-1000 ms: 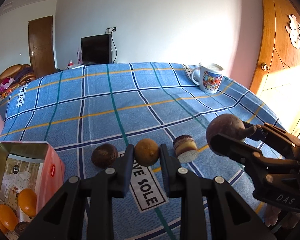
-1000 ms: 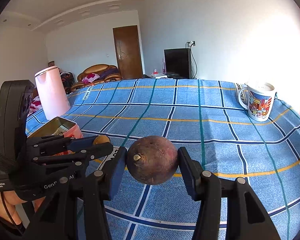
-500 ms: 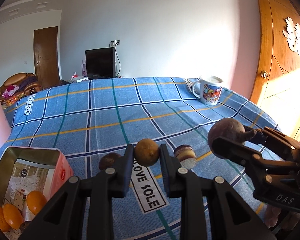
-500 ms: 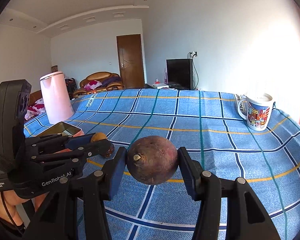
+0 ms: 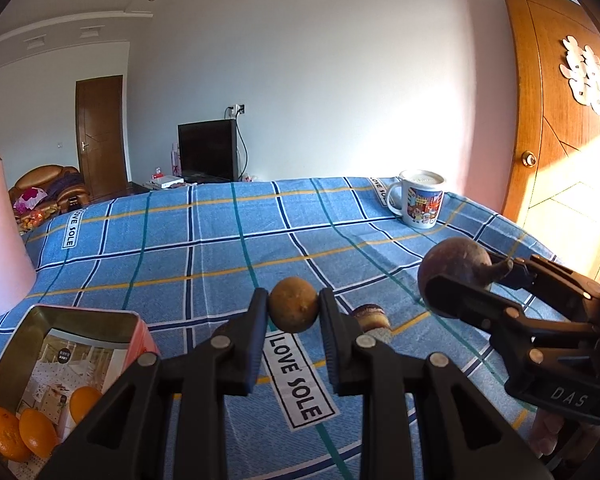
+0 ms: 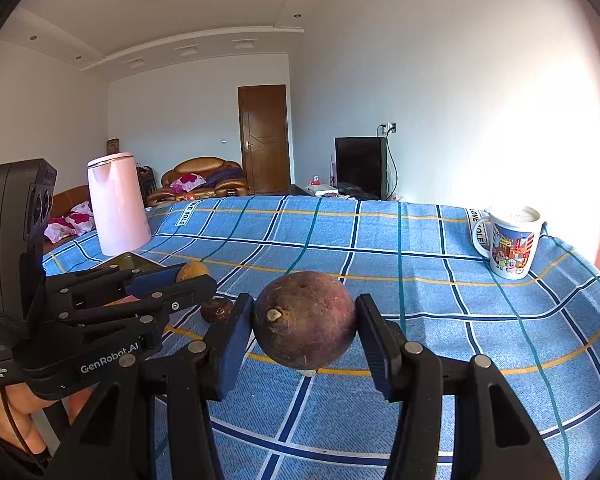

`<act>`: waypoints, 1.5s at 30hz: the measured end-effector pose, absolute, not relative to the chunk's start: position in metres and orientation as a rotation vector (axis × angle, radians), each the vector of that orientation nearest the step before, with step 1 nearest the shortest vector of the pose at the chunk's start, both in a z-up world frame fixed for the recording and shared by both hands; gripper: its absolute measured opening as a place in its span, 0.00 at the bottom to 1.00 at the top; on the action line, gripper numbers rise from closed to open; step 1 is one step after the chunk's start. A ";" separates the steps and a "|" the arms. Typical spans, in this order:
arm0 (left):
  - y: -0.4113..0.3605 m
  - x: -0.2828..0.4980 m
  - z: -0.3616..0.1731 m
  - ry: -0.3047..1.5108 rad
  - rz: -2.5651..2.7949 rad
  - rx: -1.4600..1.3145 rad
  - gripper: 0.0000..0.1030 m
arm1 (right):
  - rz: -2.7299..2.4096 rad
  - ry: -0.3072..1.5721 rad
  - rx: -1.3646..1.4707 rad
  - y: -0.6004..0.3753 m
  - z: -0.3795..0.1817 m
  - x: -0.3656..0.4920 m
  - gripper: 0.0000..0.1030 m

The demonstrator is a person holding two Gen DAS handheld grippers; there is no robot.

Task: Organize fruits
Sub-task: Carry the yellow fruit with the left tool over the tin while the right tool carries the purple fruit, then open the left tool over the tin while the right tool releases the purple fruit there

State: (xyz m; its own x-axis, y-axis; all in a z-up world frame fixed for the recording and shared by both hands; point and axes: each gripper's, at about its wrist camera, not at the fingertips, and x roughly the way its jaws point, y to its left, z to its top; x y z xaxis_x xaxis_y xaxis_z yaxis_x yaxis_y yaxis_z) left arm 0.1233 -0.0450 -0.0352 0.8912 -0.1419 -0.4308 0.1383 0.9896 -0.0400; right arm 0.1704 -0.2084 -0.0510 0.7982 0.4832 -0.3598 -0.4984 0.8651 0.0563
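Observation:
My left gripper (image 5: pixel 294 310) is shut on a small tan-brown round fruit (image 5: pixel 294 310) and holds it above the blue checked cloth. My right gripper (image 6: pixel 305 322) is shut on a large dark purple fruit (image 6: pixel 305 322); it also shows at the right of the left wrist view (image 5: pixel 454 266). The left gripper and its tan fruit (image 6: pixel 192 271) show at the left of the right wrist view. An open tin box (image 5: pixel 76 314) at lower left holds several orange fruits (image 5: pixel 22 430). A small dark brown fruit (image 6: pixel 216 310) lies on the cloth.
A brown-and-white round snack (image 5: pixel 370 316) lies on the cloth just past my left fingers. A pink kettle (image 6: pixel 118 204) stands at the far left. A printed mug (image 5: pixel 420 198) stands at the far right corner. The table edge falls off to the right.
Both grippers have risen with their fruits. The left one lifted the tan fruit off the cloth; the dark brown fruit is now hidden behind its finger. The tin shows more fully.

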 end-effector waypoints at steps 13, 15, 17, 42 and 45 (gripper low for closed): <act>-0.011 0.097 -0.026 0.408 -0.106 -0.042 0.26 | 0.591 0.360 -0.080 -0.178 -0.037 0.166 0.52; 0.000 0.093 -0.024 0.403 -0.082 -0.052 0.26 | 0.608 0.361 -0.088 -0.168 -0.034 0.167 0.52; 0.011 0.090 -0.022 0.401 -0.057 -0.059 0.26 | 0.625 0.364 -0.096 -0.158 -0.031 0.169 0.52; 0.144 0.091 -0.039 0.527 0.168 -0.195 0.26 | 0.856 0.522 -0.204 0.004 -0.048 0.194 0.52; 0.152 0.093 -0.043 0.546 0.181 -0.203 0.26 | 0.858 0.553 -0.217 0.017 -0.058 0.201 0.52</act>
State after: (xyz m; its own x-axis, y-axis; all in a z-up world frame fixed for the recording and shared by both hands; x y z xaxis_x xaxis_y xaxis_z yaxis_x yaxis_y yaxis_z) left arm 0.0928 0.1522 -0.0426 0.8394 0.1164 -0.5309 -0.2238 0.9642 -0.1425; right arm 0.2006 0.0168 -0.0580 0.5243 0.6558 -0.5431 -0.7653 0.6426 0.0372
